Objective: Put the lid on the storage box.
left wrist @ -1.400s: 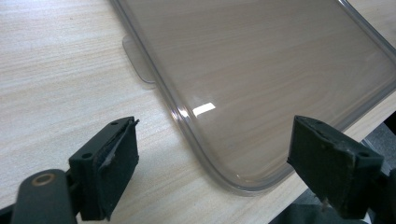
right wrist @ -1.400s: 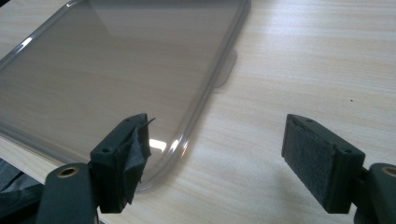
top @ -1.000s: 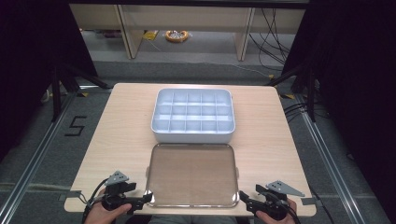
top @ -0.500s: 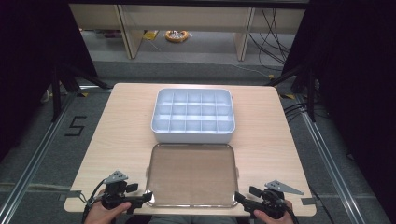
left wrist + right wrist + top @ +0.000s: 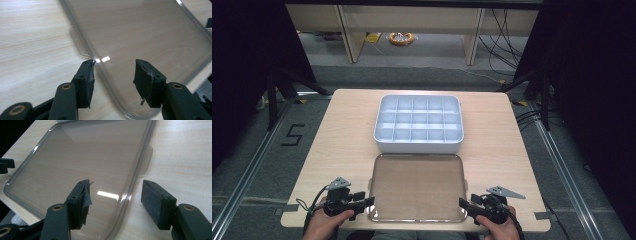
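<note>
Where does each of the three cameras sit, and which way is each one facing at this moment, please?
High view: above the person's side, facing forward and down on the table, the white compartment box and the clear lid; both hands and the left gripper and right gripper show at the bottom.
Left gripper view: on the left gripper, looking along its jaws, which straddle the lid's edge.
Right gripper view: on the right gripper, its jaws likewise straddling the lid's edge.
All three share the lid and the table.
</note>
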